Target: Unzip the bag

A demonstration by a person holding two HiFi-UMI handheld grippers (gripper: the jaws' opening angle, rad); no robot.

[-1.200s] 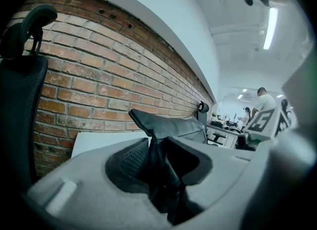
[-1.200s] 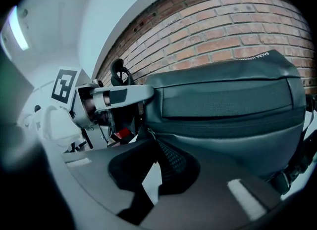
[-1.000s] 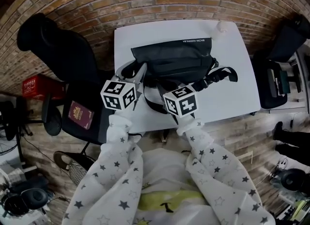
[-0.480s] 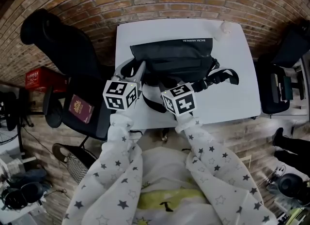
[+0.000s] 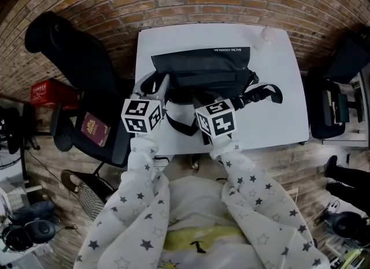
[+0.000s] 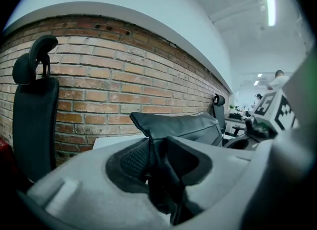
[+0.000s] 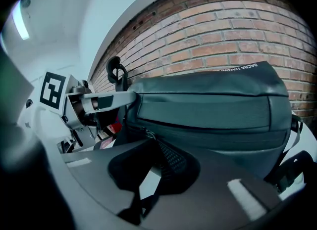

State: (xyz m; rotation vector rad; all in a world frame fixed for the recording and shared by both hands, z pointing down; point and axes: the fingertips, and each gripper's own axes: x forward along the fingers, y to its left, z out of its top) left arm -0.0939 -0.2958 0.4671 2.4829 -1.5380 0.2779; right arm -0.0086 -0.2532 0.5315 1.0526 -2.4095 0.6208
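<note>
Head view: bag point(image 5: 202, 71) drawn slightly left. Our left hand-held gripper point(image 6: 158, 160) clamps its corner, right hand-held gripper point(image 7: 153, 150) pinches the zipper pull point(image 7: 147, 135); zip unopened.

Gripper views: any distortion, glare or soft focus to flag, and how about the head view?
Left gripper view: fisheye bows the brick wall, ceiling light blown out, near jaws soft. Right gripper view: bag and zip pull in focus, corners vignetted. Head view: table edges bowed, light even.

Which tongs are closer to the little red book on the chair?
Left. The left tongs grip the bag's end on the side of the chair holding the red book; the right tongs sit farther away, at the bag's front.
</note>
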